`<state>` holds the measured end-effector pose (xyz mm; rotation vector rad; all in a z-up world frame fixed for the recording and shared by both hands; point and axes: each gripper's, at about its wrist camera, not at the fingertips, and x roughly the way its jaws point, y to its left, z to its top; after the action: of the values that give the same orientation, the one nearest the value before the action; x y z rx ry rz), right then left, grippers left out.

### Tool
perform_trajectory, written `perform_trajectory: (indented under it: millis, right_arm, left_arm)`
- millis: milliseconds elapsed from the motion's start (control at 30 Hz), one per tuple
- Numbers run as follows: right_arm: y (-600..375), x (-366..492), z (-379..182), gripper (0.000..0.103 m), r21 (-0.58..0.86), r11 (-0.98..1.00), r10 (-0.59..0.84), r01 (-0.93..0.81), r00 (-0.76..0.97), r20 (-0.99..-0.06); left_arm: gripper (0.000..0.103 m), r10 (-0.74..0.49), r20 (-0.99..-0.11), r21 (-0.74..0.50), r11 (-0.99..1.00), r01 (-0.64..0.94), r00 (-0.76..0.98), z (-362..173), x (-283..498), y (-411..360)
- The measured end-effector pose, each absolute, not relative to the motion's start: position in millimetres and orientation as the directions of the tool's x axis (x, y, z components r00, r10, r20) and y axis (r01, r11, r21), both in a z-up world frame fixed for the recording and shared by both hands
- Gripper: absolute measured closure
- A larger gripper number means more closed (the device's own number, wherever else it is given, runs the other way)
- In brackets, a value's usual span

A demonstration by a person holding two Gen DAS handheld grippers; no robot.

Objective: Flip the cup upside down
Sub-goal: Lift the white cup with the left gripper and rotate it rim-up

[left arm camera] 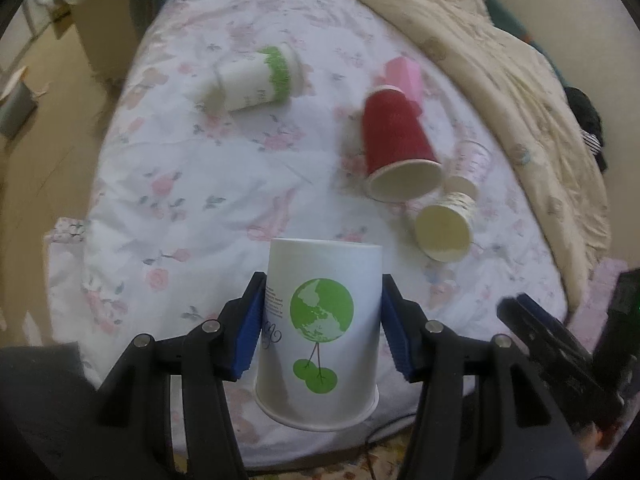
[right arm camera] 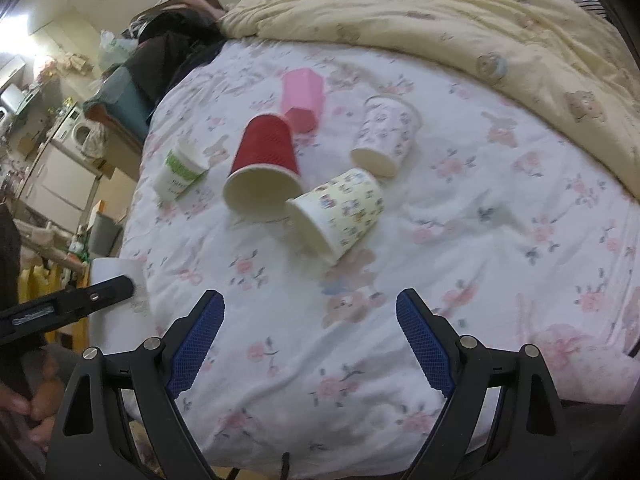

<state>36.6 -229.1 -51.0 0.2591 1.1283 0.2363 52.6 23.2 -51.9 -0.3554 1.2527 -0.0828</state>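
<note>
My left gripper [left arm camera: 322,320] is shut on a white paper cup with a green globe print [left arm camera: 320,332]. The cup is held upside down, rim toward me, above the near edge of the bed. It also shows at the left of the right wrist view [right arm camera: 116,304], with the left gripper's finger across it. My right gripper [right arm camera: 310,336] is open and empty above the floral bedsheet [right arm camera: 480,240]. It appears at the right edge of the left wrist view [left arm camera: 560,352].
Several cups lie on their sides on the sheet: a red cup [left arm camera: 396,140] [right arm camera: 264,164], a yellow patterned cup [left arm camera: 446,228] [right arm camera: 340,212], a pink-print cup [right arm camera: 386,134], a pink cup [right arm camera: 302,98] and a green-banded white cup [left arm camera: 252,80] [right arm camera: 180,168]. A cream quilt [right arm camera: 480,20] is bunched at the back.
</note>
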Motion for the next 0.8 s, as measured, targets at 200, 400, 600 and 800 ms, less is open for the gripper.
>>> perform_trajectory:
  millis: [200, 400, 600, 800]
  right_arm:
    - [-209, 34, -55, 0.013, 0.296, 0.948, 0.318, -0.117, 0.386, -0.866]
    - [-183, 29, -52, 0.013, 0.461, 0.856, 0.514, -0.233, 0.307, -0.801]
    - [-158, 20, -54, 0.013, 0.478, 0.82, 0.558, -0.314, 0.253, -0.79]
    - [-166, 24, -60, 0.013, 0.518, 0.812, 0.577, -0.269, 0.233, -0.783]
  left_arm:
    - [0.053, -0.285, -0.906, -0.339, 0.931, -0.134, 0.314, -54, 56, 22]
    - [0.052, -0.299, -0.897, -0.345, 0.934, -0.092, 0.325, -49, 57, 11]
    - [0.053, -0.314, -0.89, -0.351, 0.935, -0.056, 0.329, -45, 54, 1]
    - [0.053, -0.334, -0.885, -0.373, 0.926, -0.062, 0.324, -44, 53, 3]
